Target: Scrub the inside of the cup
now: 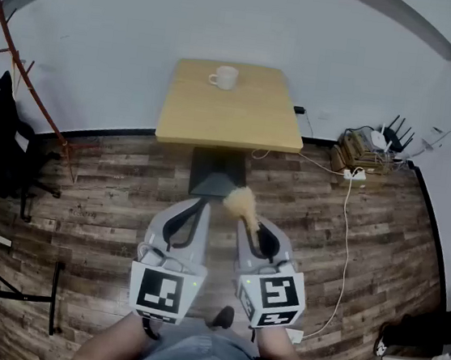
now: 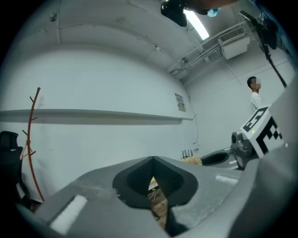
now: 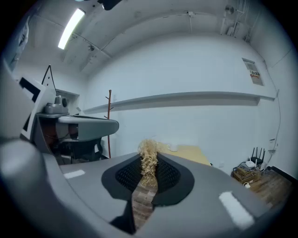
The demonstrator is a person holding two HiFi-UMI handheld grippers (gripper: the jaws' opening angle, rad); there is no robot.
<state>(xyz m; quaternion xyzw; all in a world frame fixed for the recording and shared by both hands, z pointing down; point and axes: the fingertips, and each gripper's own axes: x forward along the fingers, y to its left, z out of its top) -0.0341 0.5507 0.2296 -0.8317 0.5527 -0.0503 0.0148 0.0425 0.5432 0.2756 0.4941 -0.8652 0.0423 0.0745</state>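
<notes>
A white cup [image 1: 223, 77] stands near the far edge of the light wooden table [image 1: 228, 122], well ahead of both grippers; in the right gripper view the cup [image 3: 172, 148] shows small beyond the jaws. My right gripper [image 1: 247, 218] is shut on a straw-coloured fibre scrubber [image 1: 243, 204], whose tuft [image 3: 149, 162] sticks out between the black pads. My left gripper [image 1: 196, 204] is held beside it, shut with nothing in it [image 2: 152, 160]. Both are over the wooden floor, short of the table.
The table's dark pedestal base [image 1: 216, 172] stands just ahead. A red coat rack [image 1: 26, 77] and a black chair [image 1: 2, 139] are at the left. A router, boxes and cables [image 1: 368, 148] lie at the right wall. A person [image 2: 254, 95] stands far off.
</notes>
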